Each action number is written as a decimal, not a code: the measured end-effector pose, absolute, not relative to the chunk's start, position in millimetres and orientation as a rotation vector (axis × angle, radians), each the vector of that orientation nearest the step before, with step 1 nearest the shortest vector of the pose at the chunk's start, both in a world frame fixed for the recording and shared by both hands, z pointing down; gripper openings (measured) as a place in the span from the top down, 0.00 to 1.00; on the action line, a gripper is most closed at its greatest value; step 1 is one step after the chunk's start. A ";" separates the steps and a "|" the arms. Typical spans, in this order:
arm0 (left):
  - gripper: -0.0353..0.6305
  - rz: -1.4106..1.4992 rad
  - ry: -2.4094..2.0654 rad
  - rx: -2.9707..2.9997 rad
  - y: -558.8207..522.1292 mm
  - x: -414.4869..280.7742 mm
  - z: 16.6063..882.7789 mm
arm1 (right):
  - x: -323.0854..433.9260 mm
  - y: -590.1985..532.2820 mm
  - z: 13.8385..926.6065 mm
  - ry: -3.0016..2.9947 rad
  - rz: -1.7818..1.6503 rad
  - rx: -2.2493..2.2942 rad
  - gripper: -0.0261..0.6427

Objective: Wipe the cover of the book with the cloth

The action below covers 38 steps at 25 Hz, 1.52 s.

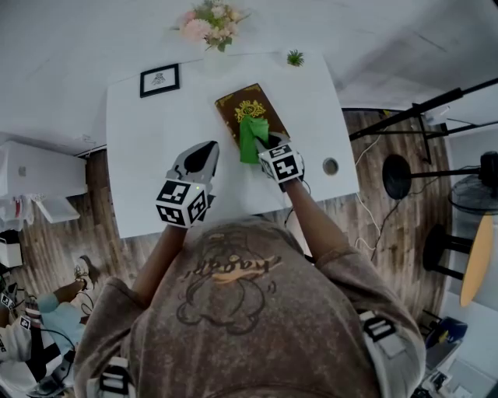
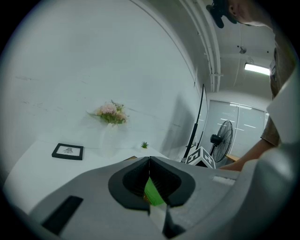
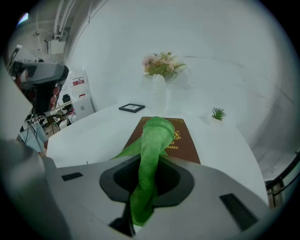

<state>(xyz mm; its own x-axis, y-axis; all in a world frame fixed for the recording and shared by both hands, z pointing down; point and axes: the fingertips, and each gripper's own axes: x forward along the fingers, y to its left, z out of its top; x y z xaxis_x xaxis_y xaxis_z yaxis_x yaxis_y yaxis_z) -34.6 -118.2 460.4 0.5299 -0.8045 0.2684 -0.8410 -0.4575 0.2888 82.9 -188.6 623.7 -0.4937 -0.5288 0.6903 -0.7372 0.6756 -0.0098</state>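
The right gripper point(image 3: 149, 176) is closest. Its fingers point(image 3: 180, 183) are squeezed tight on the green cloth point(image 3: 154, 136), with a bit of the cloth bunched between them. The rest of the cloth sticks out past the fingertips and hangs down. I think it is held this way so the loose end can rub the book while the hard fingers stay off it. The brown book point(image 3: 185, 143) lies flat on the white table point(image 1: 148, 155), just in front of these fingers and a little below them. Its gold print faces up. The far end of the cloth rests over the near part of the cover, so the wiping looks like it is going on or about to start. The left gripper point(image 1: 208, 149) waits off to the left of the book and is not touching it. Its fingers point(image 2: 126, 180) are pressed shut, tip to tip, and hold nothing. A bit of green shows through the hole between them. I think that is just the cloth farther away. Past the book, farther from both sets of fingers, stand a little green plant point(image 1: 295, 57), a small picture frame point(image 1: 159, 79), and a vase of flowers point(image 1: 210, 23) by the wall.
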 end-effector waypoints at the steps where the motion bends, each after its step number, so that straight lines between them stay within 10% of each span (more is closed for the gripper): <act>1: 0.94 0.132 -1.350 2.388 -118.3 -34.0 460.8 | 88.7 -190.7 624.8 -2.210 0.407 0.986 0.86; 25: 0.94 0.144 -1.286 2.399 -119.4 -21.9 469.4 | 188.4 -201.2 627.8 -2.108 0.509 1.216 0.86; 38: 0.94 0.146 -1.262 2.402 -121.1 -13.0 470.3 | 88.3 -142.2 615.5 -2.268 0.502 0.905 0.86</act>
